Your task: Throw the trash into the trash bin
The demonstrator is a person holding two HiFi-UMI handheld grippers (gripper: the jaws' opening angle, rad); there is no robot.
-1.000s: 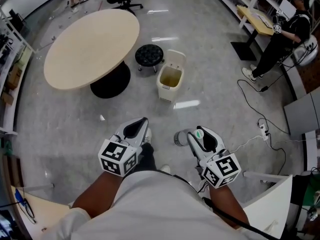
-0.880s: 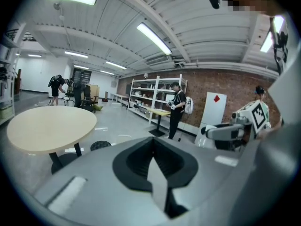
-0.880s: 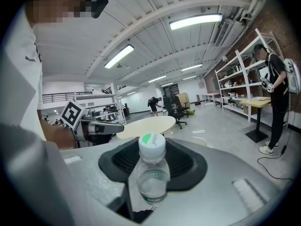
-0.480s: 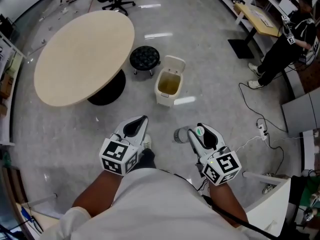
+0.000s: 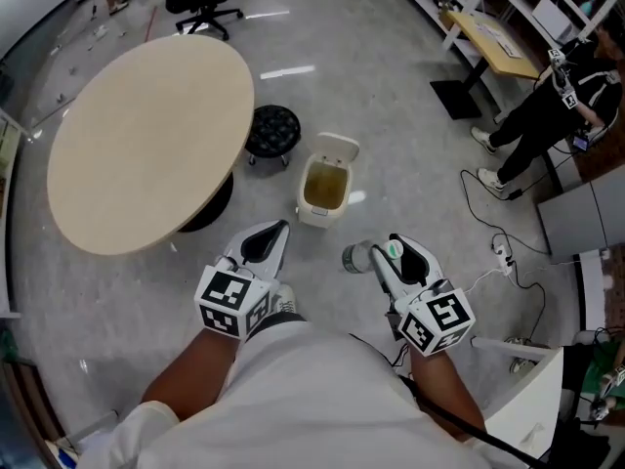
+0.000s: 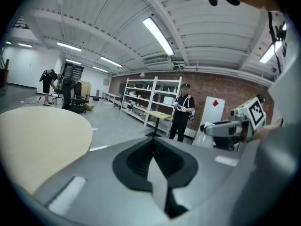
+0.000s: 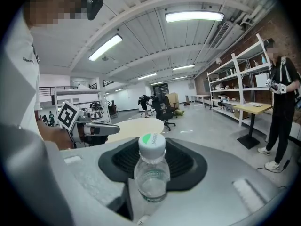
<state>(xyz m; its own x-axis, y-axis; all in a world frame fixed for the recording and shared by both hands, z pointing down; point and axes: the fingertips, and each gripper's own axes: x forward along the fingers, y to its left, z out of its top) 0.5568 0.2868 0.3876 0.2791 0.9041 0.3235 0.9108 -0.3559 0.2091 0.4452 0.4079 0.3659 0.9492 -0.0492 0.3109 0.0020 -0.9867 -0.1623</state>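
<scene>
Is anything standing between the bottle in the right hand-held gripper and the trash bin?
Nothing visible does. Only bare floor lies between the bottle and the open trash bin. The black stool stands beside the bin, off that path.

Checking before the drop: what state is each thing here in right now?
trash bin: upright on the floor, lid flipped open.
right gripper: shut on the bottle.
bottle: green cap on, standing upright between the jaws.
left gripper: jaws together, nothing held.

Clear green-capped bottle (image 7: 151,171); open cream bin (image 5: 314,216)
</scene>
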